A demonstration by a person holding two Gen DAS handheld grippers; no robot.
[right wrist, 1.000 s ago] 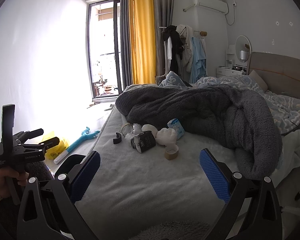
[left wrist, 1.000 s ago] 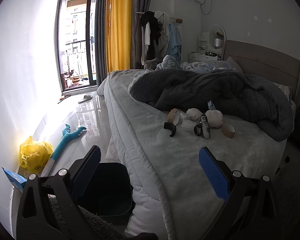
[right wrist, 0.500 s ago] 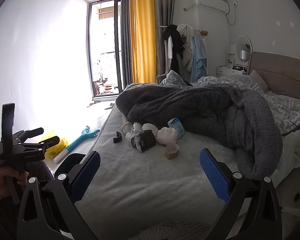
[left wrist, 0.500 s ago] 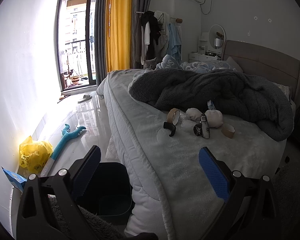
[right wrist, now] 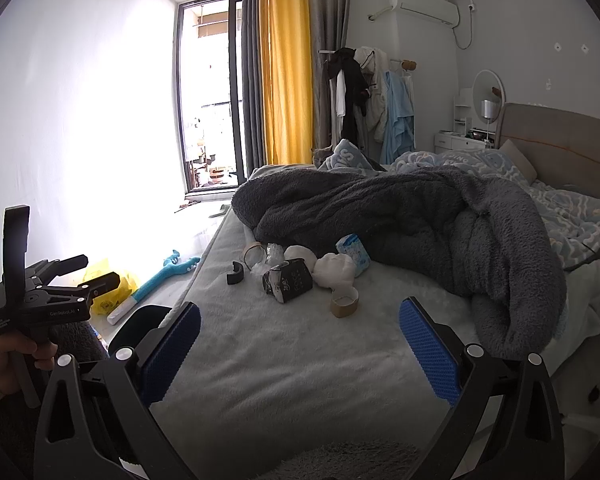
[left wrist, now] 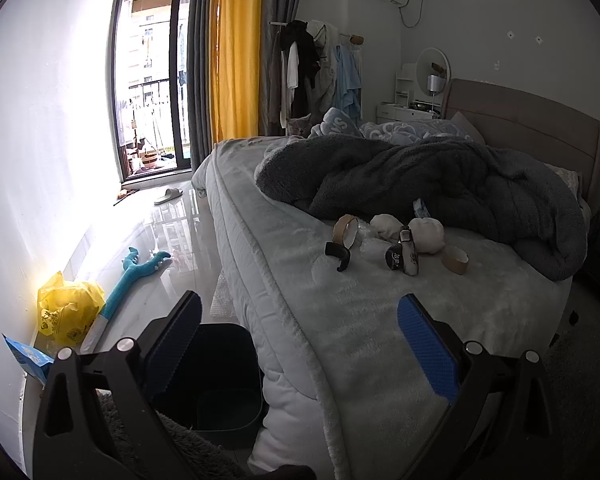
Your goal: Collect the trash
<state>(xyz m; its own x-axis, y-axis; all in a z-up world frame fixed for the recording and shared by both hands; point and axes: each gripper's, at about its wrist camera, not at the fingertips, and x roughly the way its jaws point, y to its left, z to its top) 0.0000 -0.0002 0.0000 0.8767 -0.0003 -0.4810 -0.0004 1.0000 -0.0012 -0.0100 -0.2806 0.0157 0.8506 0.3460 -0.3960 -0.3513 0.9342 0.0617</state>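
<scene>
Trash lies in a cluster on the bed: a cardboard tape core (right wrist: 344, 301) nearest me, a crushed black carton (right wrist: 287, 281), white crumpled tissue wads (right wrist: 335, 271), a second tape core (right wrist: 252, 254), a black curved piece (right wrist: 235, 273) and a blue-white packet (right wrist: 353, 251). The left wrist view shows the same cluster, with the black carton (left wrist: 401, 256) and tape core (left wrist: 455, 259). A dark bin (left wrist: 216, 372) stands on the floor by the bed's corner. My left gripper (left wrist: 298, 342) and right gripper (right wrist: 300, 346) are both open, empty and well short of the trash.
A dark grey blanket (right wrist: 412, 216) is bunched just behind the trash. On the floor by the left wall lie a yellow bag (left wrist: 66, 306), a blue toy (left wrist: 134, 276) and a slipper (left wrist: 169, 196). A grey rug (left wrist: 180, 448) lies under the left gripper.
The right wrist view has shifted slightly; otherwise nothing has visibly changed. Both grippers stay open.
</scene>
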